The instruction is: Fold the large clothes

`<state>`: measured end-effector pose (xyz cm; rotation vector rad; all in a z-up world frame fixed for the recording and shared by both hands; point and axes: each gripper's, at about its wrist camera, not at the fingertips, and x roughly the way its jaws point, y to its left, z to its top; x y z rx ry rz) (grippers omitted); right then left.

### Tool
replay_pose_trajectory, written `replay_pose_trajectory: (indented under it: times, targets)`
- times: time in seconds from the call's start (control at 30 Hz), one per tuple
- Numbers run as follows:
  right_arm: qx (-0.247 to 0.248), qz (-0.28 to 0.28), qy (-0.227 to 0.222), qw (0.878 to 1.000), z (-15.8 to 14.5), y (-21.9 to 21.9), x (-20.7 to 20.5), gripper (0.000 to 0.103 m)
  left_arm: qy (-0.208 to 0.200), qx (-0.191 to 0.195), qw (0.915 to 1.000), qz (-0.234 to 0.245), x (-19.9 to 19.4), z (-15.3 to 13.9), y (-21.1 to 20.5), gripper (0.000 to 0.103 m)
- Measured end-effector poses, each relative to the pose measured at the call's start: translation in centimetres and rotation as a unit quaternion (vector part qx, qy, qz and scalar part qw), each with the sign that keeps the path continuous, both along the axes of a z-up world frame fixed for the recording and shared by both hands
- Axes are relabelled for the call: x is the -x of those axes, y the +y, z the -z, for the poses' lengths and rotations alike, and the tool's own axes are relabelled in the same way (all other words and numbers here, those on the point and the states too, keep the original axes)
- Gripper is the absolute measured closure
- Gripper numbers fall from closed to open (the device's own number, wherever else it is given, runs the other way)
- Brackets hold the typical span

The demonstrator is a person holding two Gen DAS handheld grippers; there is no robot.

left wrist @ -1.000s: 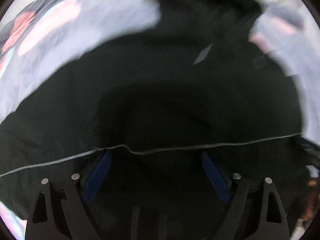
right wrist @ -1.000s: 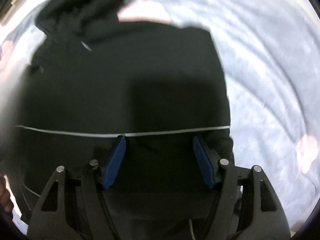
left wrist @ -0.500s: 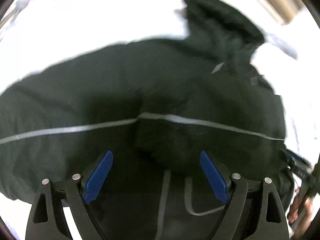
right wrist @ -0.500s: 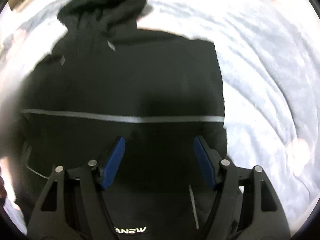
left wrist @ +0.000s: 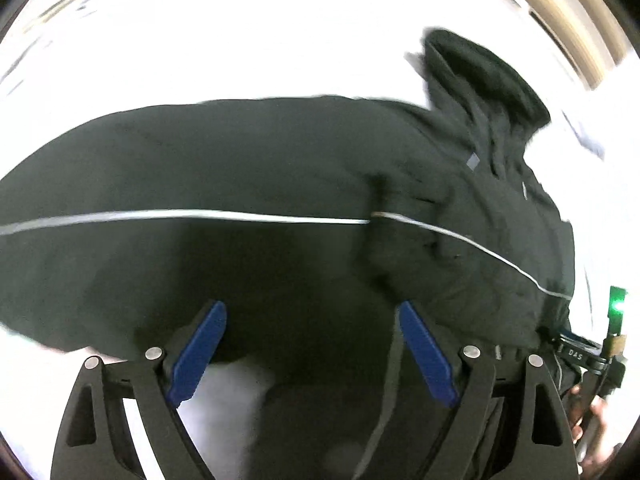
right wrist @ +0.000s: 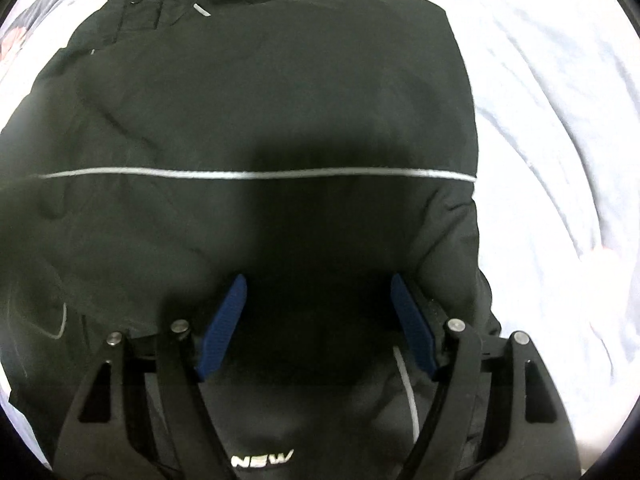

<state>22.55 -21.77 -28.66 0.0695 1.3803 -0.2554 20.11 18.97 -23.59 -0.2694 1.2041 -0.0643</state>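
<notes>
Two grippers hover over the black jacket [right wrist: 256, 120], which lies flat on the pale bedsheet [right wrist: 560, 120]. Left gripper [left wrist: 312, 352]: jaws wide apart, empty. Right gripper [right wrist: 316, 328]: jaws opening, nothing clamped. Recommend gripping the near hem at both corners and folding evenly toward the hood [left wrist: 484, 76].

Under my tools, the jacket [right wrist: 280, 92] is matt black woven cloth with a shiny reflective stripe [right wrist: 256, 174]. The bedsheet [right wrist: 560, 128] is soft, wrinkled pale cloth. My right gripper [right wrist: 318, 320] has matt black plastic arms, ribbed blue pads [right wrist: 412, 322] and bright metal pins.
</notes>
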Motion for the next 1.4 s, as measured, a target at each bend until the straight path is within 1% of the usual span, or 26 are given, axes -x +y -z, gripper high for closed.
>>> replay_pose_trajectory:
  times: [0.07,0.17,0.2,0.27,0.33,0.4,0.43,0.47,0.5,0.57,0.6,0.63,0.7,0.77,0.87,1.0,1.03,1.07,1.1,1.13,1.17,1.2,1.23,1.27,1.33,1.4]
  targets:
    - [-0.005,0.003,0.001,1.0,-0.5,1.3,0.0,0.03,-0.004,-0.01,0.9989,-0.045,1.5,-0.5,4.2,0.014]
    - [0.003,-0.01,0.003,1.0,-0.8,2.4,0.0,0.03,-0.017,-0.025,0.991,-0.13,3.5,-1.6,10.9,0.014]
    - [0.009,-0.018,0.005,1.0,-0.9,3.1,-0.2,0.03,-0.022,-0.023,0.9847,-0.171,4.6,-2.0,14.2,0.014]
    - [0.016,-0.03,0.007,0.999,-1.0,4.2,-0.5,0.03,-0.029,-0.008,0.9721,-0.233,6.2,-2.4,19.0,0.014]
    - [0.013,-0.031,0.008,0.999,-1.1,4.8,-0.6,0.03,-0.044,0.023,0.9515,-0.304,8.2,-2.6,24.5,0.014]
    - [0.006,-0.024,0.011,1.0,-1.0,5.3,-0.8,0.03,-0.065,0.051,0.9324,-0.352,10.0,-2.7,28.9,0.014]
    - [0.002,-0.02,0.014,1.0,-1.0,5.3,-0.6,0.03,-0.074,0.064,0.9262,-0.364,10.3,-2.5,30.2,0.014]
    - [-0.001,-0.017,0.017,1.0,-0.8,5.1,0.4,0.03,-0.082,0.081,0.9222,-0.369,10.6,-2.1,31.3,0.014]
    - [-0.002,-0.014,0.02,1.0,-0.6,5.2,0.4,0.03,-0.087,0.103,0.9188,-0.371,10.9,-1.5,32.7,0.014]
    - [0.001,-0.014,0.024,1.0,-0.1,5.1,0.8,0.03,-0.085,0.12,0.9125,-0.382,10.5,0.0,34.0,0.014]
    - [0.005,-0.015,0.027,1.0,0.1,5.3,0.8,0.03,-0.078,0.119,0.912,-0.385,10.8,0.4,35.6,0.014]
    - [0.007,-0.016,0.029,0.999,0.1,6.1,1.4,0.03,-0.069,0.119,0.9126,-0.385,9.8,1.2,36.2,0.014]
    - [0.011,-0.02,0.033,0.999,0.3,6.6,1.4,0.03,-0.054,0.117,0.914,-0.385,9.5,2.6,37.3,0.014]
    - [0.016,-0.022,0.036,0.999,0.1,7.7,1.6,0.03,-0.044,0.117,0.9132,-0.388,9.2,4.0,38.4,0.014]
    - [0.019,-0.026,0.039,0.999,0.1,9.7,1.8,0.03,-0.025,0.124,0.9108,-0.393,7.9,6.4,39.0,0.014]
    - [0.033,-0.03,0.036,0.998,0.3,10.6,2.2,0.03,-0.02,0.12,0.9098,-0.397,7.4,7.8,39.3,0.015]
    - [0.03,-0.03,0.036,0.998,0.4,10.8,2.2,0.03,-0.024,0.118,0.9097,-0.397,7.4,7.8,39.2,0.026]
    - [0.029,-0.031,0.037,0.998,0.5,10.9,2.3,0.03,-0.03,0.12,0.9112,-0.393,7.3,7.7,39.1,0.055]
    - [0.031,-0.033,0.038,0.998,0.6,11.0,2.3,0.03,-0.037,0.136,0.9122,-0.385,7.2,7.7,39.0,0.072]
    - [0.031,-0.037,0.039,0.998,0.8,10.9,2.6,0.03,-0.039,0.139,0.9127,-0.382,7.3,7.4,38.9,0.079]
    - [0.031,-0.039,0.04,0.998,1.0,11.1,2.5,0.03,-0.046,0.122,0.9167,-0.378,7.3,6.8,38.5,0.083]
    - [0.03,-0.043,0.041,0.998,1.2,11.4,2.3,0.03,-0.051,0.106,0.9225,-0.368,7.2,6.1,37.9,0.084]
    - [0.028,-0.046,0.04,0.998,0.4,12.4,3.6,0.03,-0.054,0.096,0.9254,-0.363,7.2,5.5,37.5,0.086]
    - [0.027,-0.049,0.039,0.998,0.4,12.6,3.5,0.03,-0.063,0.083,0.9296,-0.354,7.3,4.5,36.9,0.087]
    - [0.024,-0.059,0.035,0.997,1.0,13.6,3.4,0.03,-0.081,0.071,0.9348,-0.338,7.6,2.6,35.8,0.088]
    - [0.023,-0.066,0.031,0.997,1.1,14.0,3.4,0.03,-0.113,0.065,0.9407,-0.313,8.1,-0.3,34.2,0.088]
